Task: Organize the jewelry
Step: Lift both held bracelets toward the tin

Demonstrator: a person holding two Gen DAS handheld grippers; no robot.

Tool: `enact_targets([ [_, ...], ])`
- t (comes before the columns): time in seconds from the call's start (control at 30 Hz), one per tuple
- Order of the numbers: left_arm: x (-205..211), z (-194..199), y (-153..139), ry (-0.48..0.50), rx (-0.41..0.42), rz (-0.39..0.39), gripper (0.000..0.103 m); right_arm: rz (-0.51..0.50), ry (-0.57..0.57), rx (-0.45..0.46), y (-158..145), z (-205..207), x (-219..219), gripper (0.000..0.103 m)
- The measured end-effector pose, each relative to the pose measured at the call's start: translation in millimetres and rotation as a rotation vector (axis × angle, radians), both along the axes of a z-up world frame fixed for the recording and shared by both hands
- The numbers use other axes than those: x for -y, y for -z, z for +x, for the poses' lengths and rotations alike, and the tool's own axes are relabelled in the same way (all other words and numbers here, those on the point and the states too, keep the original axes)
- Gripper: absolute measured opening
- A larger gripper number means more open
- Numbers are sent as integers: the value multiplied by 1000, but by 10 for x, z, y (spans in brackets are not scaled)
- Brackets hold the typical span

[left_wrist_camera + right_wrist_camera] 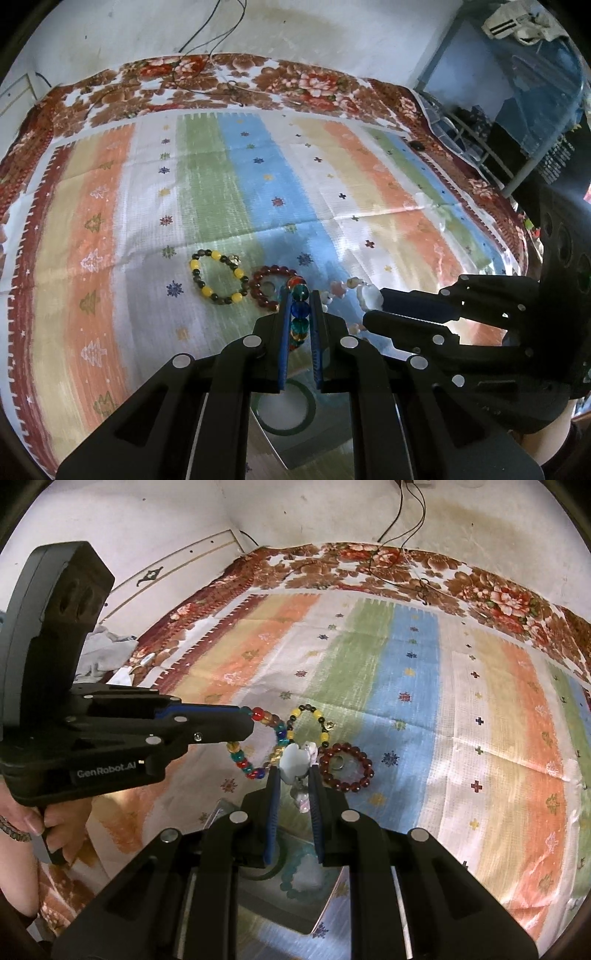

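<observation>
Left wrist view, two bracelets lying on striped cloth (229, 177), each hand-held gripper clamping one more bracelet.

glossy glass-like multicoloured bracelet (299, 314), woven striped cloth (221, 192)

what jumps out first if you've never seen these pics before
Two black grippers fill the foreground, each pinching a bracelet: the left gripper holds a multicoloured glass-bead bracelet, the right gripper a pale one with a white charm. Beyond them, on the bright striped cloth, lie a yellow-and-dark bead bracelet and a dark red bead bracelet, side by side.
</observation>
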State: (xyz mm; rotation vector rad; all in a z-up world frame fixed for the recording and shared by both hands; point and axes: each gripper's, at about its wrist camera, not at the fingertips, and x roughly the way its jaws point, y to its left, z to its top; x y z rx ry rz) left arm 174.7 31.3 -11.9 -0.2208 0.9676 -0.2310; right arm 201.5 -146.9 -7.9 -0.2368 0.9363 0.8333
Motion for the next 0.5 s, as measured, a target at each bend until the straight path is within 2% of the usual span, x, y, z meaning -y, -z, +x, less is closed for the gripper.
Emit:
enact_targets([
  [0.23, 82, -226, 7, 9, 10, -18, 9, 2, -38, -10, 44, -215, 69, 17],
  [0.5, 216, -429, 83, 35, 3, 3, 9, -1, -38, -33, 134, -334, 165, 17],
])
